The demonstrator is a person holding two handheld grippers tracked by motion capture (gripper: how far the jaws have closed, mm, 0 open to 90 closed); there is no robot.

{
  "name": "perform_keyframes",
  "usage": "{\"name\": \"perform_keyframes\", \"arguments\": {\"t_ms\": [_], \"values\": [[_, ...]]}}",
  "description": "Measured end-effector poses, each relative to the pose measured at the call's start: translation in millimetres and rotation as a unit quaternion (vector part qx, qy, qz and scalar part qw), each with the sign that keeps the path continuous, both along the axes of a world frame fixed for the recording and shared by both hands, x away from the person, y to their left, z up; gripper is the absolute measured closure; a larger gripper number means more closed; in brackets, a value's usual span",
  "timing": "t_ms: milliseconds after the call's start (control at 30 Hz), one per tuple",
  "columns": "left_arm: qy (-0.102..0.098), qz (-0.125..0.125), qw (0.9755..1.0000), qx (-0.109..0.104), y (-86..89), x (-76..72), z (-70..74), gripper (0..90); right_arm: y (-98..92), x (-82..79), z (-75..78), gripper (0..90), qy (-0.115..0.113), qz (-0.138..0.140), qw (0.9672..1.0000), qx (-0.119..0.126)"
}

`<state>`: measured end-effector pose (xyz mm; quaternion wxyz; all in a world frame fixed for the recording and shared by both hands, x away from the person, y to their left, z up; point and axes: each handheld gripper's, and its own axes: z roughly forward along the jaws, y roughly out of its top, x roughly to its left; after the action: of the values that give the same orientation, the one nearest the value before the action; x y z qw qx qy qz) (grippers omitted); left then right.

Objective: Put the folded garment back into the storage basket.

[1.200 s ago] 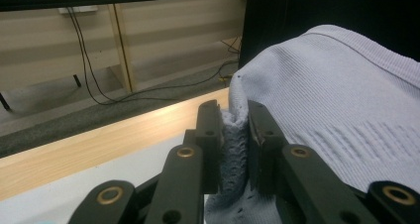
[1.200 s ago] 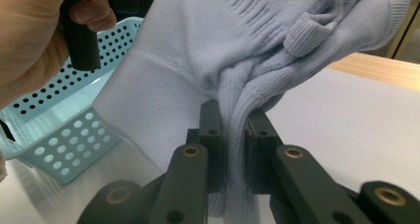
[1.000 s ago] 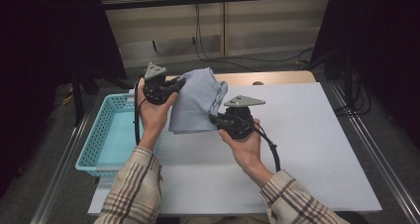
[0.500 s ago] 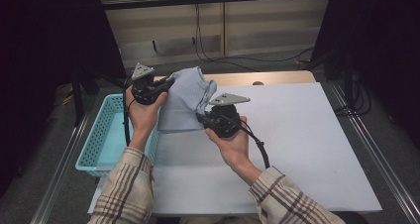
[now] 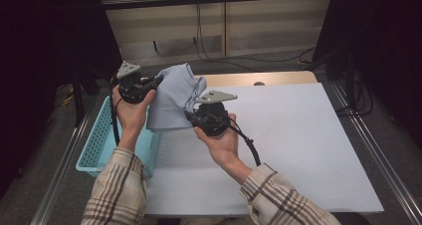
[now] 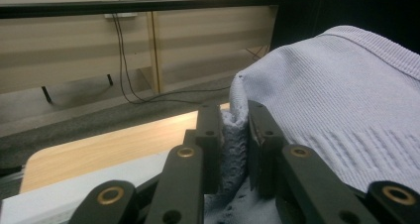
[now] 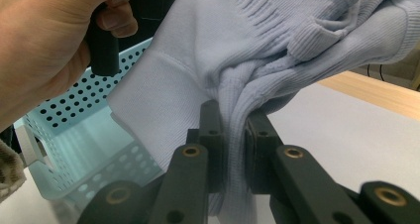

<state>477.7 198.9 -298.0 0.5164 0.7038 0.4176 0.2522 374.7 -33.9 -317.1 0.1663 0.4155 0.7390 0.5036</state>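
Since a second ago, both hands have carried the garment leftward, away from the middle of the tabletop and toward the basket, lifting it slightly.

High view: a person in plaid sleeves holds a gripper in each hand. The left gripper (image 5: 158, 80) and right gripper (image 5: 190, 114) both clamp a pale blue knitted sweater (image 5: 171, 98), which hangs bunched between them above the left edge of the white tabletop (image 5: 308, 145). A light blue perforated basket (image 5: 99, 143) sits just beside and below the sweater, off the tabletop's left side. The sweater's lower hem droops near the basket's rim; whether it touches I cannot tell.

Left gripper view: the two black fingers (image 6: 210, 135) are drawn narrow, pinching a thin gathered fold of the sweater (image 6: 341, 110). The rest of the knit billows up and to the right of the fingers, ribbed and loose.

Right gripper view: the fingers (image 7: 210, 130) are likewise nearly closed on a twisted bundle of the sweater (image 7: 257, 50), which rises above them and spreads into folds and a ribbed cuff. The basket (image 7: 74, 120) lies behind and below to the left, and the person's left hand (image 7: 44, 45) appears at upper left.

The sweater looks light, soft and floppy, with no stiffness of its own; it sags wherever unsupported. The knit seems grippy rather than slippery, though a thin pinch could stretch or slide. Gathered, thicker folds, as held now, seem the safest places to grasp.
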Motion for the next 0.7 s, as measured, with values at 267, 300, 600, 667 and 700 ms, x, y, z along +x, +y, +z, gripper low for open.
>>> {"name": "perform_keyframes", "arguments": {"t_ms": [267, 300, 600, 667, 700], "values": [[-0.002, 0.012, 0.9999, 0.000, 15.1, -2.2, 2.5, 78.3, 15.5, 1.4, 2.0, 81.6, 0.001, 0.011, 0.9999, -0.002], [0.001, 0.011, 0.9999, 0.002, 17.5, -3.1, 3.0, 78.3, 17.0, 2.6, 1.7, 81.6, -0.007, 0.014, 0.9999, -0.004], [-0.006, 0.029, 0.9996, -0.004, 35.2, -7.7, 9.0, 78.4, 33.8, 3.7, 6.5, 81.6, -0.006, 0.023, 0.9997, -0.001], [-0.008, 0.031, 0.9995, -0.005, 38.9, -8.0, 9.6, 78.4, 37.7, 3.6, 7.2, 81.6, -0.007, 0.024, 0.9997, -0.001], [-0.008, 0.036, 0.9993, -0.002, 40.3, -8.0, 9.9, 78.4, 39.3, 4.1, 7.3, 81.6, -0.008, 0.029, 0.9996, 0.000]]}}
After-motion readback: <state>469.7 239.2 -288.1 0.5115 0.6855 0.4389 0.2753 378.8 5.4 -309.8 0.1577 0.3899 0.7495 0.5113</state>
